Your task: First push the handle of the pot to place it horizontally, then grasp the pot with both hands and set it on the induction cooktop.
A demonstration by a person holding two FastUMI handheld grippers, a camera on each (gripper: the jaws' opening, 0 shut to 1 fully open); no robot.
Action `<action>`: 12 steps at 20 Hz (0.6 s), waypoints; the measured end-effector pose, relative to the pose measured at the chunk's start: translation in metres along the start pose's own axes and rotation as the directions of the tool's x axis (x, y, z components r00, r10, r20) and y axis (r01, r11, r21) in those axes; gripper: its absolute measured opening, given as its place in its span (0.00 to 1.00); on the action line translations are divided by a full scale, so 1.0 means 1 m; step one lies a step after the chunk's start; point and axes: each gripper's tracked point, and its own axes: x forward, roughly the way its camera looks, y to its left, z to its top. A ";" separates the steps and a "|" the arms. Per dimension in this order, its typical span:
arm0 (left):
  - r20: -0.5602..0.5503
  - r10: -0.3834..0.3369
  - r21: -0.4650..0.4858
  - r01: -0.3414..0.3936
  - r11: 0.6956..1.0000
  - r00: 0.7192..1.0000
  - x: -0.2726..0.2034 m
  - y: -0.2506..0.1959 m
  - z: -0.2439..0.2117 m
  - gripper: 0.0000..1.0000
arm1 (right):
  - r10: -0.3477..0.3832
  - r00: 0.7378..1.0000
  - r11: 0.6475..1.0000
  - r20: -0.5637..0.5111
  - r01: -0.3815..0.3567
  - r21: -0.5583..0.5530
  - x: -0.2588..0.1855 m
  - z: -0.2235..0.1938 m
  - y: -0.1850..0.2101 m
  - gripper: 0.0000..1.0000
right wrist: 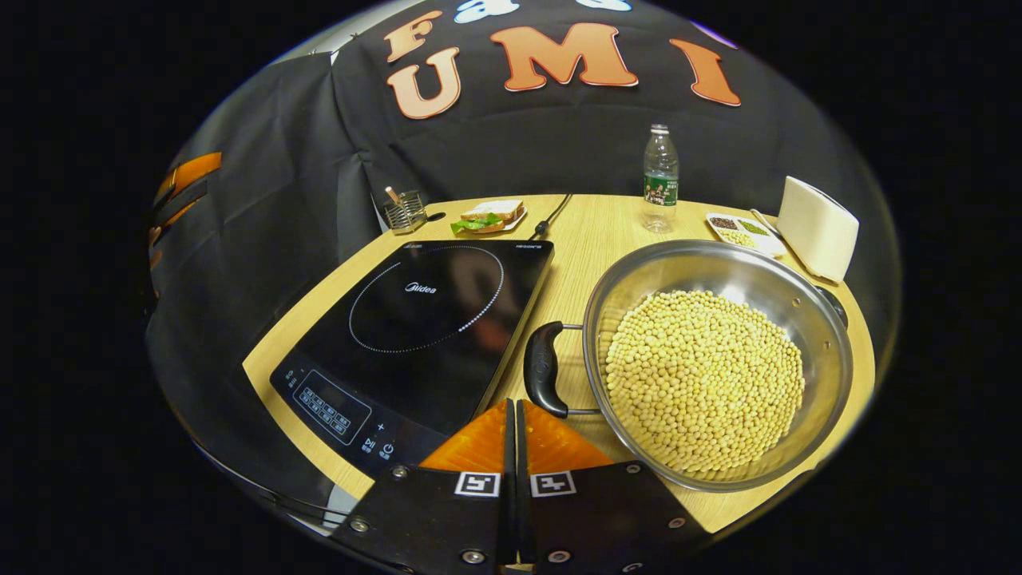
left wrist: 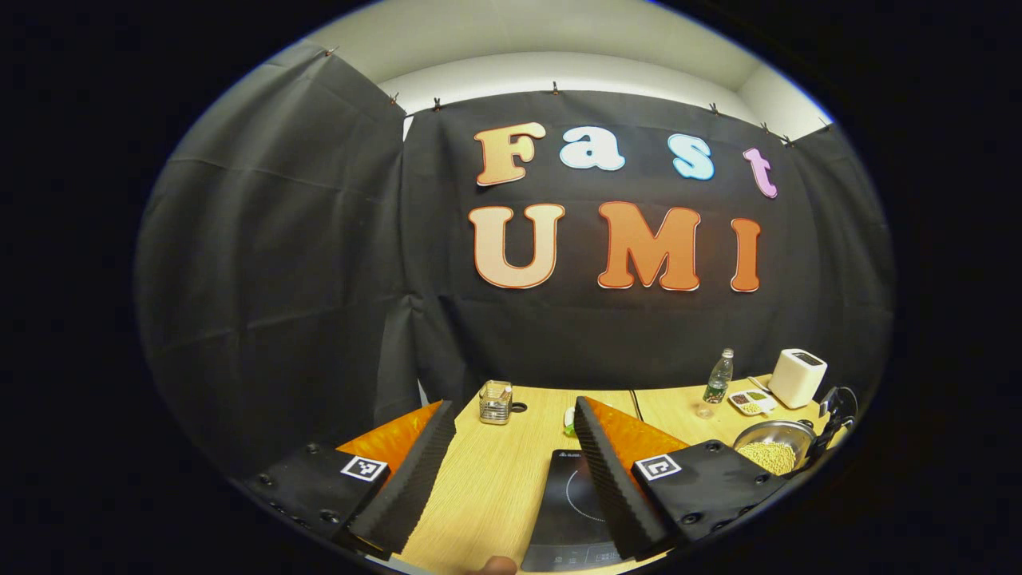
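My right claw [right wrist: 512, 409] has its two orange fingers pressed together with nothing between them, their tips just short of the black handle [right wrist: 544, 368] of the pot [right wrist: 822, 351]. That handle lies level on the near-left side of the pot, close to the edge of the cooktop [right wrist: 423, 319]. The pot sits on the counter [right wrist: 583, 231] to the right of the cooktop, not on it, and is heaped with pale beans [right wrist: 703, 379]; a second dark handle shows at its far rim. Beyond the cooktop lie a sandwich [right wrist: 489, 216] on a plate and a small wire holder [right wrist: 405, 211], and a cord runs off the counter's back edge. Farther right stand a bottle [right wrist: 660, 177], a small tray [right wrist: 738, 229] of dark and green bits, and a white toaster [right wrist: 817, 228]. My left claw [left wrist: 511, 447] is held high with its fingers wide apart, gripping nothing, above the near-left part of the counter [left wrist: 495, 479]. Between its fingers I see bare wood and part of the cooktop [left wrist: 571, 511]; the pot [left wrist: 774, 447] sits off to the right, near the bottle [left wrist: 718, 379] and toaster [left wrist: 797, 377], with the holder [left wrist: 496, 402] at the back.
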 end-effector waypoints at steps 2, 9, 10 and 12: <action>-0.007 0.005 -0.002 -0.005 1.000 1.000 0.001 0.004 -0.002 0.98 | 0.005 1.000 1.000 0.001 -0.005 0.012 0.006 0.003 0.001 0.00; -0.026 0.025 -0.014 -0.025 1.000 0.999 0.005 0.018 -0.011 0.98 | 0.005 1.000 1.000 0.014 -0.006 0.028 0.017 0.012 0.003 0.00; -0.028 0.026 -0.018 -0.026 0.999 0.999 0.006 0.019 -0.012 0.98 | 0.006 1.000 0.999 0.016 -0.007 0.033 0.019 0.014 0.003 0.00; -0.033 0.025 -0.028 -0.026 0.999 0.999 0.008 0.021 -0.015 0.98 | 0.007 1.000 0.999 0.022 -0.008 0.042 0.022 0.018 0.003 0.00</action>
